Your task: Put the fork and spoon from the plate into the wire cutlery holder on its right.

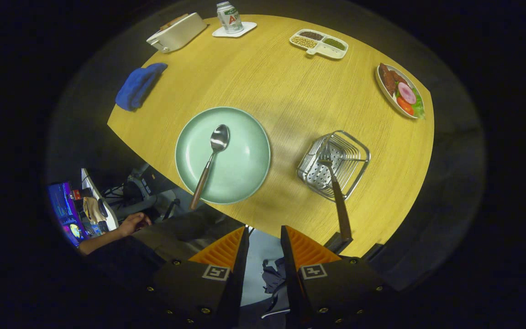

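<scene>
Tongs (265, 237) at bottom centre of the frame, spread apart with a narrow gap, pinching nothing, held off the near edge of the worktop (290, 96). To the lower left, beyond the edge, a person's hand (133, 224) resting near a lit screen (64, 212).

Just ahead of the tongs and slightly left, a pale green plate (244, 169) near the worktop's front edge, carrying a spoon (210, 160): bowl up near the plate's middle, wooden handle running down-left and sticking out past the rim. To the right of the plate and apart from it, a wire cutlery holder (334, 164), already holding a fork (336, 192): tines down inside the basket, brown handle leaning out over the near wall toward the tongs.

Farther off, at left of the frame, a crumpled blue cloth (137, 86). At right, by the far edge, a plate of mixed food (400, 91). Toward the top, a white divided tray (319, 44) with grains or seeds. At the very back, upper left, a white lidded box (177, 32), and beside it a can (229, 17) standing upright on a white coaster (235, 31).
</scene>
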